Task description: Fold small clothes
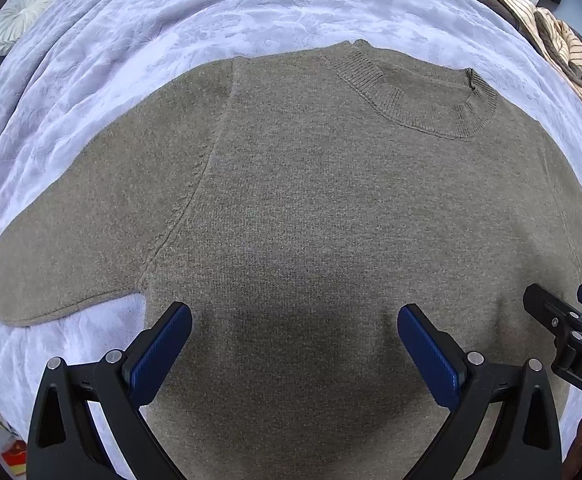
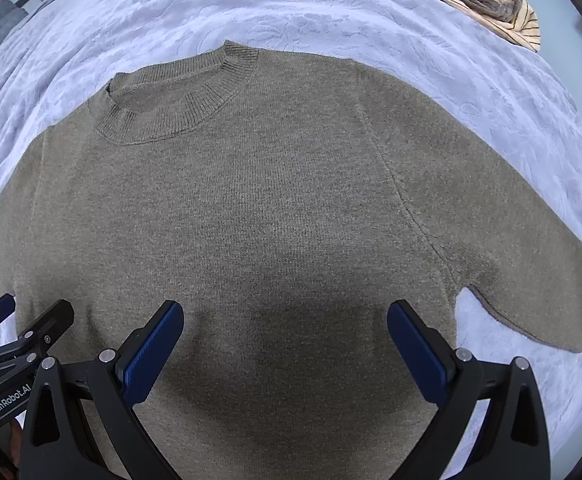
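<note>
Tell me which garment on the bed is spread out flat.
The olive sweater, lying flat with sleeves out under both open grippers. The striped clothes sit bunched in a heap at the far edge of the blanket.

1. Both wrist views are evenly lit by soft, cool daylight, with no glare.
2. A dark, soft-edged shadow lies on the knit sweater (image 1: 311,208) between each gripper's fingers.
3. Fisheye distortion bulges the centre; black vignette cuts the corners.
4. Focus is sharp throughout, and the knit texture is clear.
</note>
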### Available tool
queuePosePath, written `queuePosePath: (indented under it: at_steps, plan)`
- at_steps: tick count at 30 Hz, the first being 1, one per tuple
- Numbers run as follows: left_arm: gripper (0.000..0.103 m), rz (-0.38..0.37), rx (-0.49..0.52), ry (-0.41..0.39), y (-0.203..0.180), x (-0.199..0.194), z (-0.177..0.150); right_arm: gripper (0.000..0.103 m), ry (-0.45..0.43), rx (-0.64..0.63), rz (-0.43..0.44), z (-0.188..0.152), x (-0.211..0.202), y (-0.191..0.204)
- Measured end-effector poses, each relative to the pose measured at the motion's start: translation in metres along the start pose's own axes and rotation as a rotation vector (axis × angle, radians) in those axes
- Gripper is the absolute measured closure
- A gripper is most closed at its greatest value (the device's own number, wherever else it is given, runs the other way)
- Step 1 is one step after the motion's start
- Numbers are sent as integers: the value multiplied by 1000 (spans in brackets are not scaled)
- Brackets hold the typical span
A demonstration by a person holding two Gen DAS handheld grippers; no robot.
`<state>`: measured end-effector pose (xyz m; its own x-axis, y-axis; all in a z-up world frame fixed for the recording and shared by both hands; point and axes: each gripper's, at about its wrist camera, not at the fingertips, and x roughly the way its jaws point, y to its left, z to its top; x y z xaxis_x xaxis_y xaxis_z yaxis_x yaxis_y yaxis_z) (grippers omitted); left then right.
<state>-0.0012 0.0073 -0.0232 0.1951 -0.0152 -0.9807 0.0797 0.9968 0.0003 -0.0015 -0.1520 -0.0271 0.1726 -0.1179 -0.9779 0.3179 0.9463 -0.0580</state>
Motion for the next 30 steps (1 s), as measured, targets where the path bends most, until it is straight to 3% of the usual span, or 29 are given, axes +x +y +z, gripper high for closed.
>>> queuePosePath:
  at_steps: [11,17,20,25,30]
  plan:
    - [0,-43,-18,-3,12,1,-1,1,-1,2,4,-2,1,11]
    - [0,-148,-68,-34,34,-3,-5,1,-47,4,131,-8,-9,16]
    - [0,-196,-111,-68,60,-5,-10,1,-37,-24,192,-12,-11,31]
    - [0,-193,-202,-111,118,-4,-29,1,-11,-122,175,-19,-13,66]
    - [0,-166,-420,-164,210,2,-60,1,9,-184,179,-29,-10,100]
